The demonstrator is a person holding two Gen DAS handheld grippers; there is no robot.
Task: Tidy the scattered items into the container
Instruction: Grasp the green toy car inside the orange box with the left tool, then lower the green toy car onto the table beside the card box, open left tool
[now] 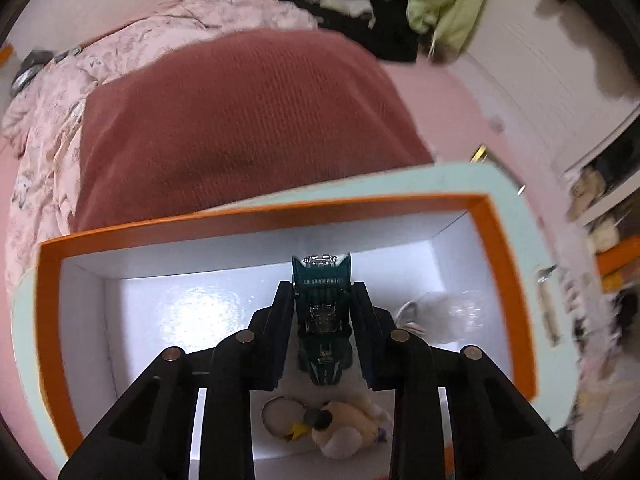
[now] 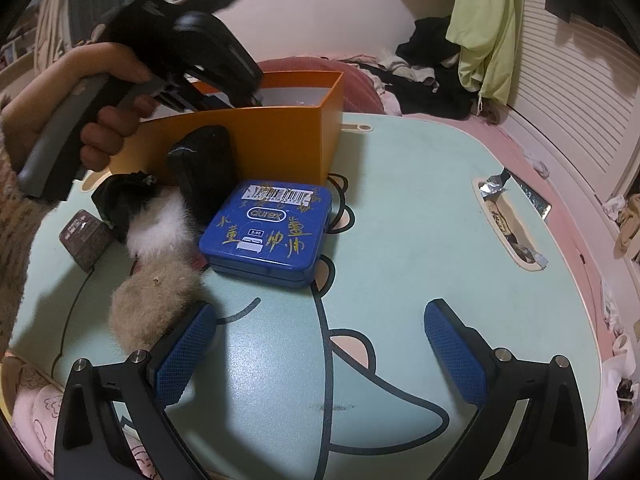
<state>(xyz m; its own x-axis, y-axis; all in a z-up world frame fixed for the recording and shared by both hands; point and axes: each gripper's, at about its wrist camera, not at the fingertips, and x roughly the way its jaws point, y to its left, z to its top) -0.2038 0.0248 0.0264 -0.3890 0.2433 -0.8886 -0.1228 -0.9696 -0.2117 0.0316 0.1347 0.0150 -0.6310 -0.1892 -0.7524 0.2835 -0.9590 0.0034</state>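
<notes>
Clenched around a teal toy car, our left gripper points down into the orange box, whose white inside shows only in the left wrist view, along with a cream plush toy and a white fluffy item on its floor. Only the right wrist view shows the hand carrying that tool, and our right gripper, released and wide, hanging over bare tabletop. Just outside the box lie a blue tin, a fluffy beige-and-white toy, a black pouch and a small brown packet. We see a mint-green cartoon-printed table on pink bedding, with clothes heaped behind.
</notes>
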